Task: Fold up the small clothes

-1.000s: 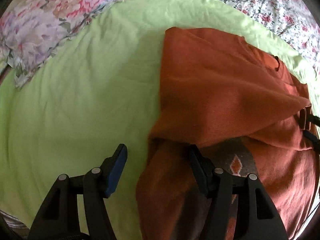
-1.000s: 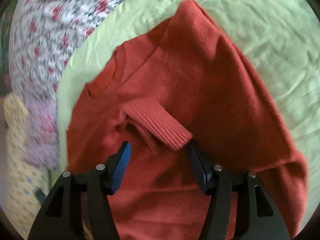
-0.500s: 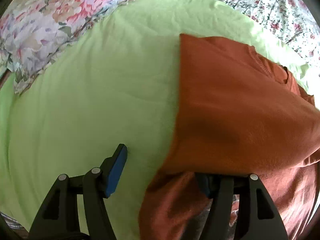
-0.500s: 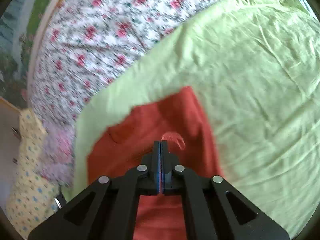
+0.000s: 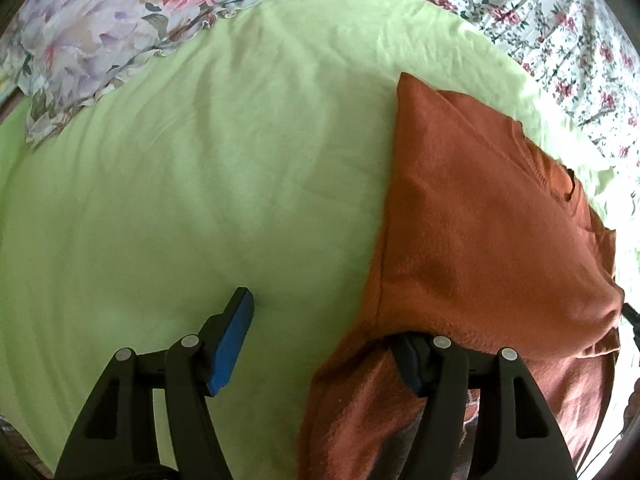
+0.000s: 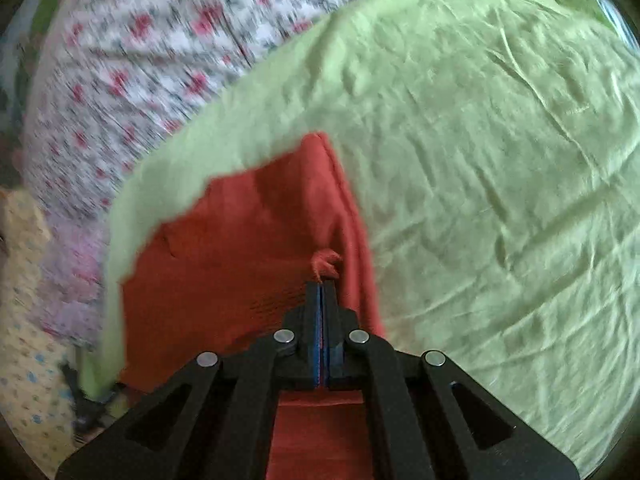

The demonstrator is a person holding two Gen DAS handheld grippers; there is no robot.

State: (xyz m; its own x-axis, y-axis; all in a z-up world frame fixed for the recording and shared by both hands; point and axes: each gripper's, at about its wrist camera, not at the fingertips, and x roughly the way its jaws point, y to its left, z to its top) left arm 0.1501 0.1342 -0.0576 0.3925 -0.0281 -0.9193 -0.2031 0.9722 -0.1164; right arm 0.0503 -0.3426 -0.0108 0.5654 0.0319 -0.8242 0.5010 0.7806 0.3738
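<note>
A small rust-orange sweater [image 5: 488, 224] lies on a light green sheet [image 5: 200, 184]. My left gripper [image 5: 320, 340] is open. Its left finger [image 5: 232, 340] rests over the bare sheet and its right finger [image 5: 412, 364] is tucked under a folded layer of the sweater. In the right wrist view the sweater [image 6: 240, 248] sits below the gripper. My right gripper [image 6: 322, 292] is shut on a bunched bit of the sweater's fabric [image 6: 326, 262] and holds it up.
A floral pillow [image 5: 104, 28] lies at the far left of the bed. A white bedspread with red flowers [image 5: 560, 32] borders the green sheet [image 6: 500, 160]. A yellow dotted cloth [image 6: 24, 340] shows at the left edge.
My right gripper closed on the sweater's cuff and lifted it, pulling away from the garment. The sweater's folded layer slid over my left gripper's right finger.
</note>
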